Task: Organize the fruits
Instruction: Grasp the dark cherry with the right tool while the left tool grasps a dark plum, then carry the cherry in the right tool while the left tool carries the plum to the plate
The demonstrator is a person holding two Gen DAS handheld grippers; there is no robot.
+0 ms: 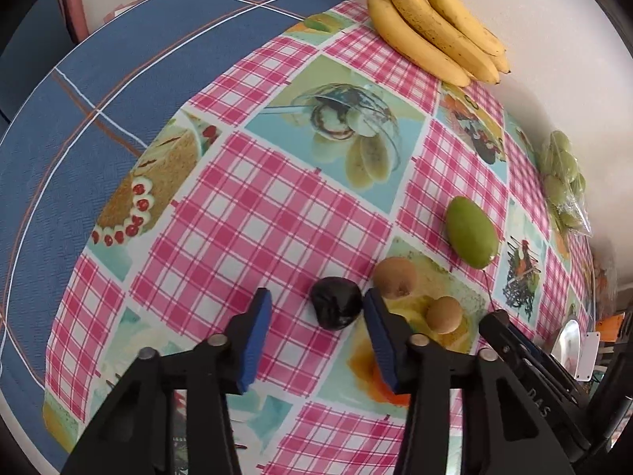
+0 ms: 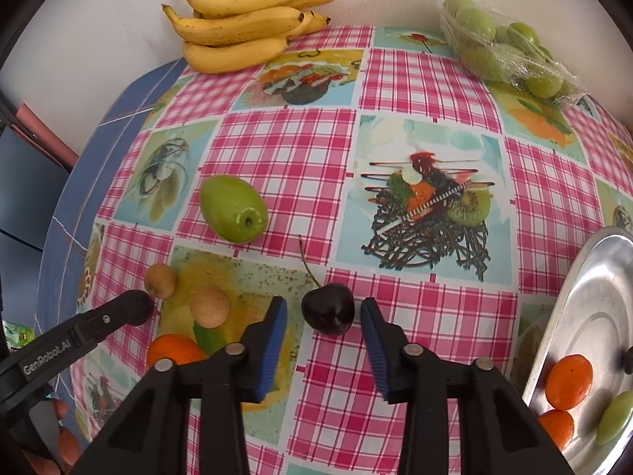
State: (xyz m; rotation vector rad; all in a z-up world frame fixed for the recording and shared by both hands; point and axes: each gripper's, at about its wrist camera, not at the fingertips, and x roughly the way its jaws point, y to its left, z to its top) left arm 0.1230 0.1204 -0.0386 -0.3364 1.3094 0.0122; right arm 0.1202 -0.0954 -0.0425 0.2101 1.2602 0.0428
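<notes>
Your left tongs (image 1: 316, 308) point steeply down at the tabletop (image 1: 253, 213), blue pads standing partly apart. Between them lies a dark wrinkled fruit (image 1: 336, 308): the right pad touches its side, while the left pad stands clear with checked cloth showing in the gap, so nothing is clamped. Just right of that right pad sit two brown kiwis (image 1: 395, 277), one nearer you and one farther. Beyond them lies a green mango (image 1: 470, 233), and a bunch of bananas (image 1: 435, 27) rests at the far edge against the wall. A bag of green fruit (image 1: 561, 174) lies at the far right.

Your right tongs (image 2: 323, 312) also point steeply down, pads partly apart, with a dark cherry (image 2: 328, 308) between them. Gaps show on both sides of the cherry, the right one narrow, so neither pad presses it; its stem runs away toward the far side. Left of these tongs the two kiwis lie on a printed square, with an orange mandarin (image 2: 174, 348) nearer you and the tip of your left tongs beside the farther kiwi. At the near right, a metal tray (image 2: 593, 297) holds two mandarins and a pale green fruit. A hand's fingers (image 2: 63, 435) show at the near left corner.
</notes>
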